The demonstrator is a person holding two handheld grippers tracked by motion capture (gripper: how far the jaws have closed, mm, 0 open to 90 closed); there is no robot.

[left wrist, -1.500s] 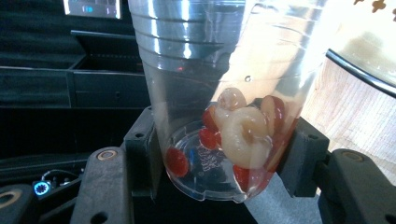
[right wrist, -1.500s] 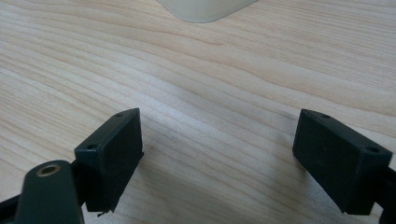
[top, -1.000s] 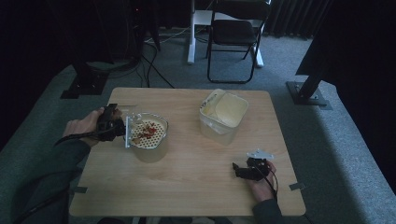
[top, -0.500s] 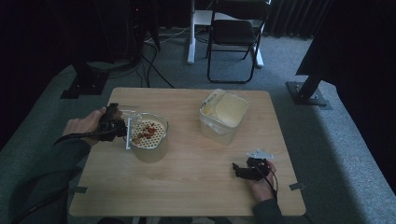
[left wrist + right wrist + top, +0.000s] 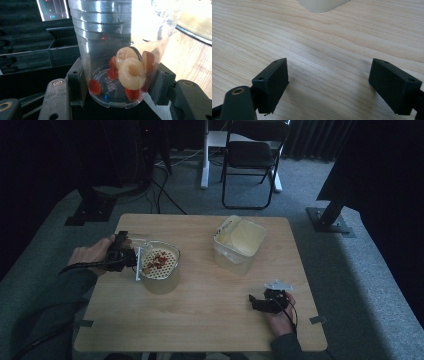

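Your left gripper [image 5: 131, 257] holds a clear plastic cup [image 5: 112, 52] tipped over the strainer [image 5: 159, 261], which sits in a container at the left of the table [image 5: 200, 320]. The jaws press on either side of the cup near its base, a firm grip on a wide thing. Compared with a second ago almost nothing has shifted: the cup hangs at the same tilt, both hands are where they were, and the red bits in the strainer look the same. In the left gripper view several pieces of fruit [image 5: 131, 72], pale rings and red slices, cling to the bottom of the cup. My reading is that the pour has stalled with that fruit stuck; a steeper tip or a small shake is likely needed. Your right gripper [image 5: 260, 302] rests near the table's front right, jaws wide apart with only bare wood between them. The tub [image 5: 240, 245] stands untouched.
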